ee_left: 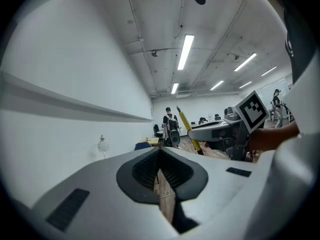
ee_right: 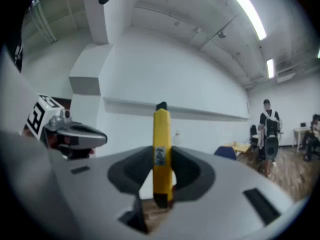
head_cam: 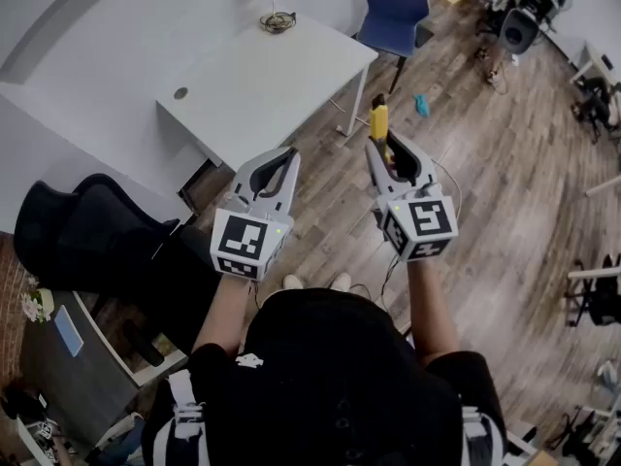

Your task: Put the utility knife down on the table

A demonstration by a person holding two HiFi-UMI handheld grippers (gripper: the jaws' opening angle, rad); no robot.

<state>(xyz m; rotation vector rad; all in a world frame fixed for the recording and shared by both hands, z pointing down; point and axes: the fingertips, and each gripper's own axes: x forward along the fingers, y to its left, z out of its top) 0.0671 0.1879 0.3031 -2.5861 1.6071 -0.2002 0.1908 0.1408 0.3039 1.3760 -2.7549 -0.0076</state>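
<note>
Right gripper (head_cam: 386, 147) half hides utility knife (head_cam: 378, 121)

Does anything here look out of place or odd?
Only a small teal object lies loose on the wooden floor beside the blue chair; what it is I cannot tell. Nothing else stands out.

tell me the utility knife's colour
Yellow with black ends; the slim utility knife shows best in the right gripper view.

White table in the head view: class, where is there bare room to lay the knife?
Bare: the middle of the table, between the round hole and the right corner. Crowded: the far edge, by the coiled cable and blue chair.
</note>
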